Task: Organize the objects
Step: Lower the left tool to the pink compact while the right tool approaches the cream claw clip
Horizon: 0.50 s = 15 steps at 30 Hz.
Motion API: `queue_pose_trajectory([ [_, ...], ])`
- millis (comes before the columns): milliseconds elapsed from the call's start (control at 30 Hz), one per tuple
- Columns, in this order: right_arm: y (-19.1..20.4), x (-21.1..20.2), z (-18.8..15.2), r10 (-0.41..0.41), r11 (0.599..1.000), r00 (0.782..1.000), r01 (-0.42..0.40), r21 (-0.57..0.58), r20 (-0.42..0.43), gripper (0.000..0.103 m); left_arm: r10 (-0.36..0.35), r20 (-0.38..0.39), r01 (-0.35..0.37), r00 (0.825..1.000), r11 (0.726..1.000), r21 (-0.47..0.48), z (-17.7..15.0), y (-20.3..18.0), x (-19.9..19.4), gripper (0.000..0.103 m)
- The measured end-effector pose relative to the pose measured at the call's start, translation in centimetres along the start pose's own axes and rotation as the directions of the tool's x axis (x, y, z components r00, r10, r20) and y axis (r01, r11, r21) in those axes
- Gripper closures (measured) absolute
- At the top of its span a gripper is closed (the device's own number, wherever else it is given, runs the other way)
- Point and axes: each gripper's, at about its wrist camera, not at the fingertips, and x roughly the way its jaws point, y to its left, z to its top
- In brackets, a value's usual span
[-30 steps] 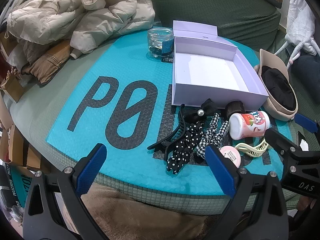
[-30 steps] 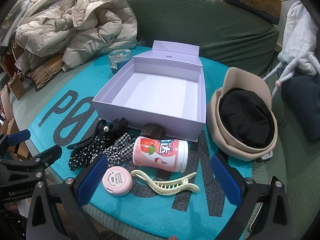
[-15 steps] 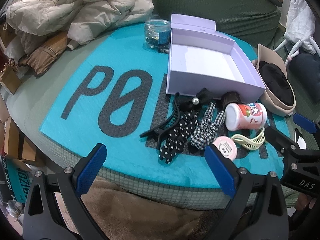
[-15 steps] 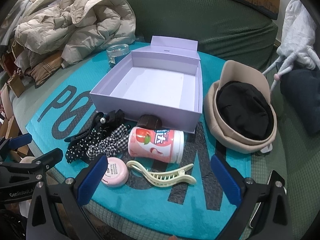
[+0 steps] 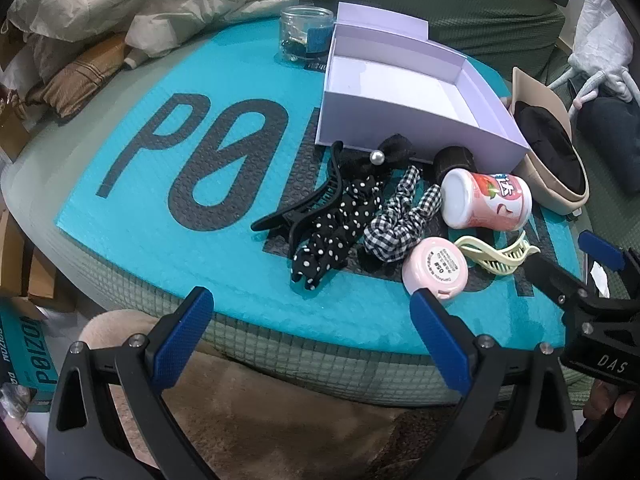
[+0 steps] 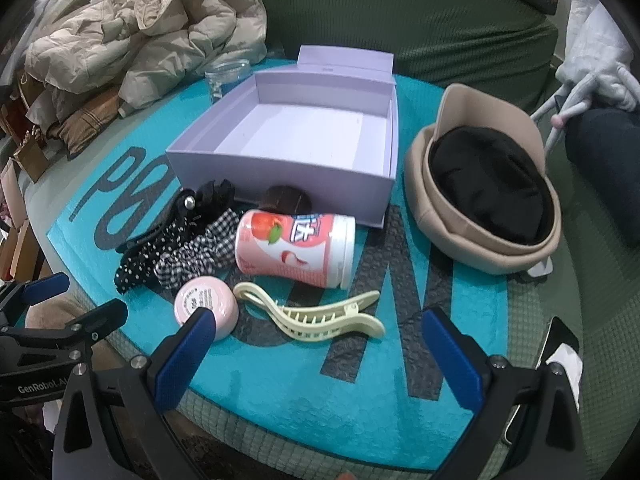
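An open lilac box point(image 5: 404, 120) point(image 6: 288, 176) sits empty on the teal mat point(image 5: 160, 248). In front of it lie a black claw clip point(image 5: 308, 204), a polka-dot scrunchie point(image 5: 336, 232) point(image 6: 136, 264), a checked scrunchie point(image 5: 400, 220) point(image 6: 192, 256), a black pearl bow point(image 5: 384, 156), a brown clip point(image 6: 286, 200), a pink peach canister on its side point(image 5: 488, 200) point(image 6: 296, 248), a round pink compact point(image 5: 436, 272) point(image 6: 206, 304) and a cream claw clip point(image 5: 496, 254) point(image 6: 316, 316). My left gripper point(image 5: 312, 344) and right gripper point(image 6: 316, 360) both hover open at the near edge, holding nothing.
A beige hat with black lining point(image 6: 488, 188) lies right of the box. A glass jar point(image 5: 306, 36) stands behind the box. Puffy coats point(image 6: 132, 36) are piled at the back left on the green sofa point(image 6: 400, 12). A phone point(image 6: 556, 356) lies at the right edge.
Both grippers have drawn back and a little lower toward the near edge, so the objects sit higher in view. Nothing on the mat has moved.
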Motion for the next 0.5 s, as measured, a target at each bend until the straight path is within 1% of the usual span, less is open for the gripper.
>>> queue_pose_trajectory([
  [200,-0.5,1.1,-0.5,0.001,1.0,0.999,-0.001,0.019,-0.036,0.0,-0.043,-0.031,0.044,0.999,0.999,0.011,-0.4,-0.5,0.8,0.004],
  [500,-1.6,3.2,-0.7,0.021,0.999,0.996,-0.018,0.04,-0.087,0.0,-0.076,-0.052,0.079,0.996,0.995,0.066,-0.5,-2.2,1.7,0.004],
])
